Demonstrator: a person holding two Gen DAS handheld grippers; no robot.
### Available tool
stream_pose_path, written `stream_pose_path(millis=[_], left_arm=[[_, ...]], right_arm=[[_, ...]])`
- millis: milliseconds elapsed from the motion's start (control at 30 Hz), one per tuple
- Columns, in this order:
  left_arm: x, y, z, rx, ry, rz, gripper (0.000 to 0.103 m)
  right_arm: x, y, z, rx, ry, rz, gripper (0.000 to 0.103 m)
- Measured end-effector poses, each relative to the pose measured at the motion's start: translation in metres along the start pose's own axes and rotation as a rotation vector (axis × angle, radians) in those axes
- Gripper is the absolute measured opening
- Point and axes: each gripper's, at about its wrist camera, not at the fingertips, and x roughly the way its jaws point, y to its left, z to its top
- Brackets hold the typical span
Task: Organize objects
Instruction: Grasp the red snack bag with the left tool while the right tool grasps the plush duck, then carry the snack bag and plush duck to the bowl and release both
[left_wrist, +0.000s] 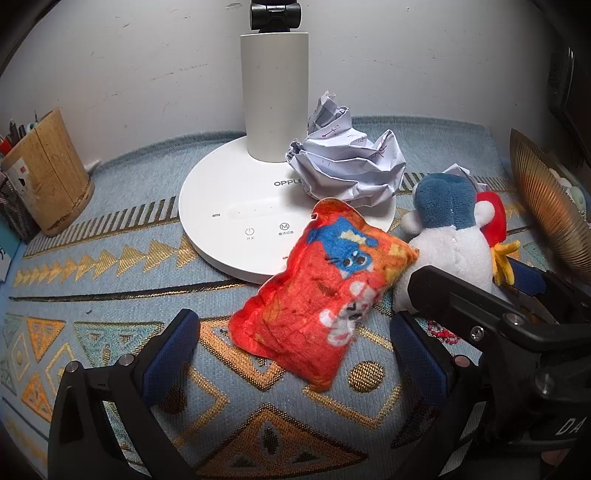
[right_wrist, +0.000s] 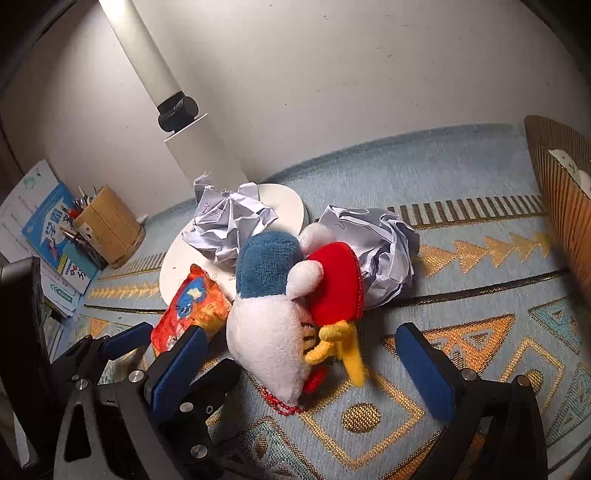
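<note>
An orange plush pouch (left_wrist: 317, 295) with a blue cartoon print lies on the patterned cloth, leaning on the lamp base. My left gripper (left_wrist: 295, 319) is open, its blue pads either side of the pouch's near end without touching it. Beside it lies a plush bird (right_wrist: 266, 332), white and blue with a red comb and yellow feet. My right gripper (right_wrist: 301, 334) is open around the bird's lower body. Two crumpled paper balls sit behind the toys: one (right_wrist: 229, 221) on the lamp base, the other (right_wrist: 376, 251) on the cloth behind the bird.
A white desk lamp (left_wrist: 275, 92) with a round base (left_wrist: 221, 210) stands against the wall. At the left are a wooden pen holder (left_wrist: 48, 173) and stacked books (right_wrist: 48, 236). A ribbed golden container (right_wrist: 561, 199) stands at the right edge. A red bead chain (right_wrist: 280, 402) trails from the bird.
</note>
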Motion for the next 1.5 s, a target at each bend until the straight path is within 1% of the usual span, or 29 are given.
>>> stream_pose_path(millis=[67,100,167,200,233,267,300,333,400,533,600,667,733,900,1000,1033,1133,1200,1400,1500], left_arm=[[0.001,-0.001,0.001,-0.003,0.000,0.002,0.103],[0.001,-0.002,0.002,-0.004,0.000,0.002,0.103],[0.002,-0.003,0.003,-0.005,-0.003,0.001,0.101],[-0.003,-0.002,0.004,-0.014,-0.033,0.013,0.060],[-0.008,-0.002,0.004,-0.020,-0.065,-0.001,0.039],[-0.008,-0.003,0.004,-0.021,-0.069,0.003,0.039],[-0.009,-0.004,0.004,-0.023,-0.075,0.008,0.038],[-0.012,0.000,0.004,-0.026,-0.082,0.018,0.038],[-0.019,0.004,0.002,-0.035,-0.111,0.026,0.038],[-0.046,0.028,-0.009,-0.115,-0.203,0.045,0.038],[-0.051,0.045,-0.010,-0.162,-0.224,0.065,0.038],[-0.052,0.049,-0.011,-0.189,-0.225,0.077,0.038],[-0.050,0.050,-0.012,-0.190,-0.223,0.079,0.038],[-0.049,0.041,-0.010,-0.159,-0.225,0.095,0.038],[-0.043,0.045,-0.008,-0.171,-0.204,0.106,0.038],[-0.048,0.037,-0.011,-0.180,-0.199,0.108,0.038],[-0.050,0.041,-0.013,-0.203,-0.201,0.101,0.038],[-0.051,0.039,-0.013,-0.201,-0.204,0.108,0.038],[-0.047,0.041,-0.012,-0.188,-0.204,0.118,0.038],[-0.047,0.041,-0.013,-0.203,-0.197,0.153,0.038]], right_arm=[[0.001,0.000,0.000,0.000,-0.002,-0.010,0.099],[0.001,0.002,0.001,-0.005,-0.001,-0.020,0.095],[0.000,0.004,-0.002,-0.018,-0.004,-0.037,0.067],[0.000,0.005,-0.002,-0.029,-0.006,0.020,0.040],[-0.003,0.006,-0.002,-0.040,-0.014,0.040,0.040],[-0.007,0.007,-0.003,-0.041,-0.035,0.014,0.040],[-0.010,0.006,-0.003,-0.036,-0.056,0.018,0.039],[-0.014,0.004,-0.003,-0.027,-0.078,0.041,0.039],[-0.023,-0.002,-0.004,-0.009,-0.123,0.118,0.039],[-0.033,-0.002,-0.006,-0.005,-0.179,0.149,0.040],[-0.038,0.001,-0.007,-0.018,-0.203,0.150,0.040],[-0.043,0.005,-0.009,-0.035,-0.219,0.152,0.040],[-0.044,0.007,-0.009,-0.053,-0.221,0.141,0.040],[-0.041,0.016,-0.010,-0.108,-0.203,0.119,0.040],[-0.041,0.022,-0.011,-0.143,-0.202,0.093,0.040],[-0.041,0.025,-0.012,-0.156,-0.202,0.085,0.040],[-0.039,0.032,-0.013,-0.194,-0.199,0.066,0.040],[-0.039,0.034,-0.013,-0.213,-0.195,0.061,0.040],[-0.039,0.035,-0.014,-0.220,-0.201,0.048,0.040],[-0.035,0.033,-0.011,-0.213,-0.180,0.049,0.040]])
